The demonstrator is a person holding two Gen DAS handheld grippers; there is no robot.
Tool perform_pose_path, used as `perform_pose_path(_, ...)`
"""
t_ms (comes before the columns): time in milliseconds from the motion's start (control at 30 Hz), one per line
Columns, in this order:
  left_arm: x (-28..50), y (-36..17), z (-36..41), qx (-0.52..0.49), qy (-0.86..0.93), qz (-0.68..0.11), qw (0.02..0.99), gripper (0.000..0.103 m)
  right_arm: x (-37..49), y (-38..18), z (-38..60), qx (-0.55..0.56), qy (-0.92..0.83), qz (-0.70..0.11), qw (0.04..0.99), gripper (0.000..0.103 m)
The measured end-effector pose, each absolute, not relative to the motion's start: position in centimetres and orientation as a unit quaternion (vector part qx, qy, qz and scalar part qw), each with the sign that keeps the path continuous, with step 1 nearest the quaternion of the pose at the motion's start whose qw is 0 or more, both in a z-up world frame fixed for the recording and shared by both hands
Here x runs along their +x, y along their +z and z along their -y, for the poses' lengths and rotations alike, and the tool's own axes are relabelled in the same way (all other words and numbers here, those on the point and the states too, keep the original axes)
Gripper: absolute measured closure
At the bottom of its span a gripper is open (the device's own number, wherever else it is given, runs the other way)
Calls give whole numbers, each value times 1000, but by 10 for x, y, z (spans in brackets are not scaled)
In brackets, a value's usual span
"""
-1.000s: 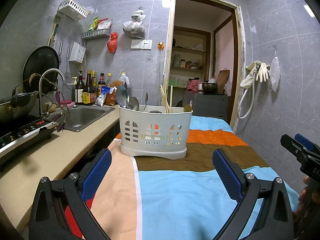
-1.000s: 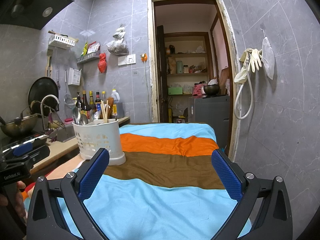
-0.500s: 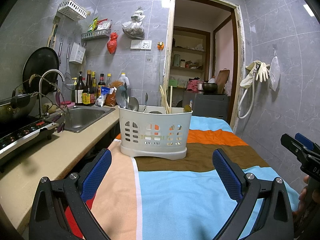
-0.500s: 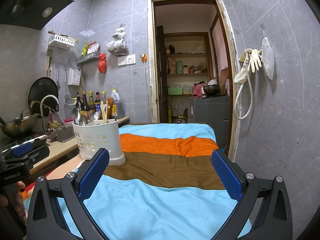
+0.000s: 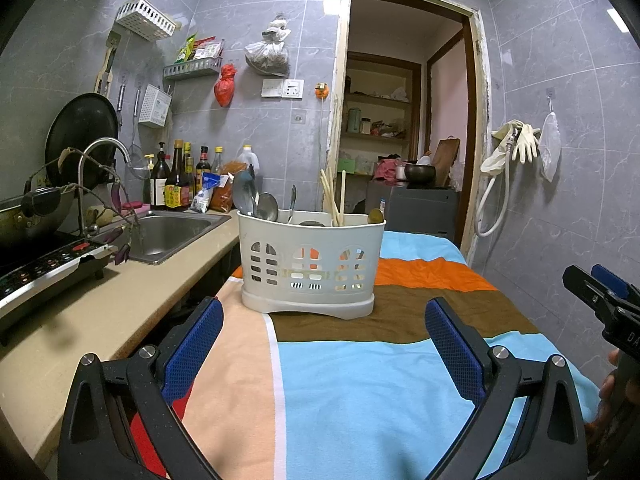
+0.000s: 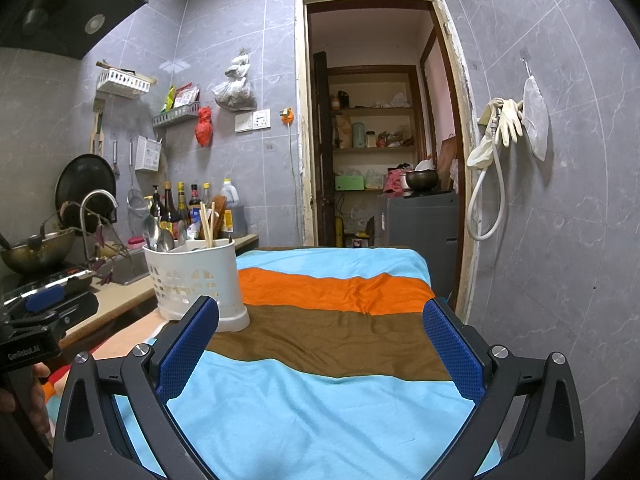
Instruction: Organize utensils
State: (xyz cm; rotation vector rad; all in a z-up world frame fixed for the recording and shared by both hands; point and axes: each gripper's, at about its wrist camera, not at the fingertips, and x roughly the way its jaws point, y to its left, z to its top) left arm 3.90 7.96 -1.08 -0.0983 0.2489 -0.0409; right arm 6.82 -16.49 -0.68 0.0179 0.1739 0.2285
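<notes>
Presently both the left gripper [image 5: 322, 332] and right gripper [image 6: 320, 332] are held wide and empty above the striped cloth [image 5: 360, 392]; spoons [image 5: 256, 202] and chopsticks [image 5: 334, 198] are seen upright in the white caddy [image 5: 310, 266].

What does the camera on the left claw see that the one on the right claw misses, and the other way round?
Only the left view shows the sink basin and the front of the white utensil caddy with its cut-out windows. Only the right view shows the range hood overhead. Both show the caddy with spoons and chopsticks, the striped cloth, the doorway and the hanging gloves. The left claw and right claw are both open and empty.
</notes>
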Motion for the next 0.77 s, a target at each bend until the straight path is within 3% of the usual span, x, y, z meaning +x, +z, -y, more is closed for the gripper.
perform_pose_path(767,42,-14,-74,-35,-2,-129,991,4,68,-7,165,8,114,-87,990,0)
